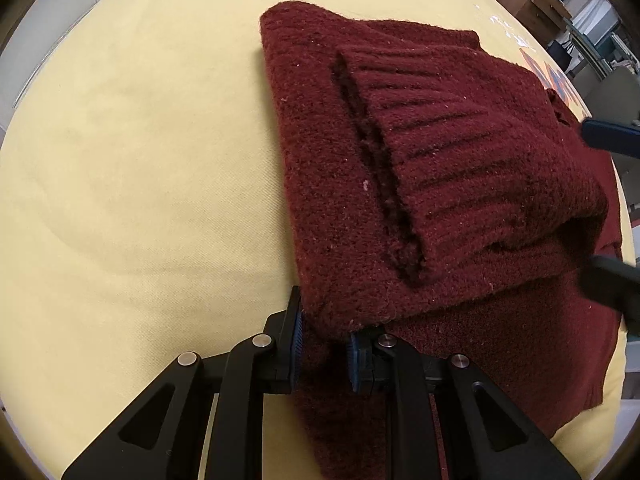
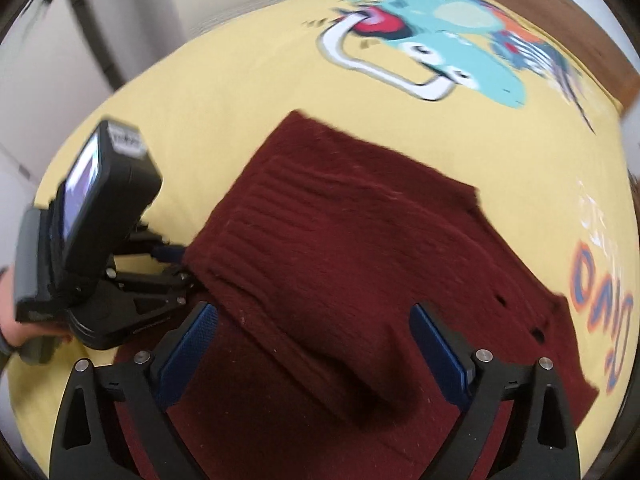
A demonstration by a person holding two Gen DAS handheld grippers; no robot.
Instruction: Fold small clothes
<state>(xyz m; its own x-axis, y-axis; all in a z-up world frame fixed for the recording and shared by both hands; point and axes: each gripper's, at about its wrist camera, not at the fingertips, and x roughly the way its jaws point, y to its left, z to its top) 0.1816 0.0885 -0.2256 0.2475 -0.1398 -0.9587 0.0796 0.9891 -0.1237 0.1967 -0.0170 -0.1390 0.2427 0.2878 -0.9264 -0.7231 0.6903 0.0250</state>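
Low in the left wrist view, the left gripper (image 1: 322, 346) is being held clenched on the maroon sweater (image 1: 440, 152) corner, centre-right on the yellow cloth (image 1: 120, 160). Right gripper (image 2: 316, 356) jaws are standing released above it. Risk: knit slipping out, folded layers being dragged apart.
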